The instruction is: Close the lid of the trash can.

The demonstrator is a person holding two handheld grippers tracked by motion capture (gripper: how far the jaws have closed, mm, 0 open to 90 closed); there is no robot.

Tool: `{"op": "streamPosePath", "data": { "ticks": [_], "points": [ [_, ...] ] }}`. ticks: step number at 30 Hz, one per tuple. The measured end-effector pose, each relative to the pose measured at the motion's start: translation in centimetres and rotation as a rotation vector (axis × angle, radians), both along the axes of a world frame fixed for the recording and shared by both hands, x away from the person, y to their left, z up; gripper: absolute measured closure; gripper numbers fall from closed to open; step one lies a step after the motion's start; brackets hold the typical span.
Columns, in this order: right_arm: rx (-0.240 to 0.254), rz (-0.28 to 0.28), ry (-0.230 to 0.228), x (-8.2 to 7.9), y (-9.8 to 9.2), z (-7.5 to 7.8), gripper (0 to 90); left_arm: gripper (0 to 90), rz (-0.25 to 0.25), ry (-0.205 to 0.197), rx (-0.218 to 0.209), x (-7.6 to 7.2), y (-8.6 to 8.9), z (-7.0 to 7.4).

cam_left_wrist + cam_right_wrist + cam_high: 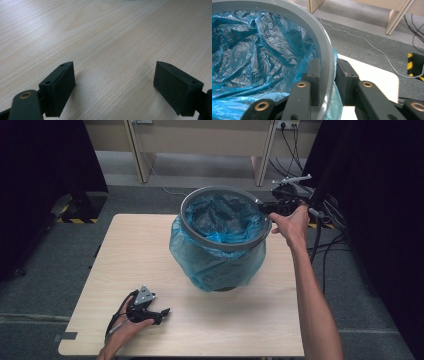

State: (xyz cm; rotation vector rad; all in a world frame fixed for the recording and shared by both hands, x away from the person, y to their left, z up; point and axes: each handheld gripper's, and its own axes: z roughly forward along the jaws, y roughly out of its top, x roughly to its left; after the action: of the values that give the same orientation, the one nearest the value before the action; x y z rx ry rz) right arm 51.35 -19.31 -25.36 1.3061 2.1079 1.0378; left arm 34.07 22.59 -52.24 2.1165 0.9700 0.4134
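Note:
A bin lined with a blue plastic bag (215, 262) stands on the far middle of the wooden table (145, 250). A grey ring (222, 247) sits on its top and holds the bag down over the rim. My right gripper (265, 209) is at the ring's far right side. In the right gripper view its jaws (328, 72) straddle the grey ring (312, 27), one inside against the crumpled bag (257, 55) and one outside, shut on it. My left gripper (161, 315) rests low at the table's near left, open over bare wood (113, 82).
Black curtains hang at both sides. Cables (325, 220) trail over the floor right of the table. Wooden furniture legs (135, 155) stand at the back. A yellow-and-black striped base (75, 220) lies on the floor at the left.

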Motion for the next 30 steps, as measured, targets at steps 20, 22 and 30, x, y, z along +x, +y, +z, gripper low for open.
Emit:
{"op": "streamPosePath", "data": {
  "ticks": [20, 22, 30],
  "points": [
    [0.066, 0.003, -0.07, -1.0, -1.1, 0.2, 63.6, 16.8, -0.015, 0.009, -0.021, 0.2, 0.1, 0.0],
    [0.067, 0.009, -0.07, -1.1, -1.2, 0.2, 63.4, 17.6, -0.009, 0.024, -0.031, 0.3, 0.3, 0.3],
    [0.025, 0.036, -0.053, -0.7, -0.6, -1.3, 66.6, 15.6, 0.011, -0.022, -0.196, 0.3, 1.1, 5.5]
  ]
}}
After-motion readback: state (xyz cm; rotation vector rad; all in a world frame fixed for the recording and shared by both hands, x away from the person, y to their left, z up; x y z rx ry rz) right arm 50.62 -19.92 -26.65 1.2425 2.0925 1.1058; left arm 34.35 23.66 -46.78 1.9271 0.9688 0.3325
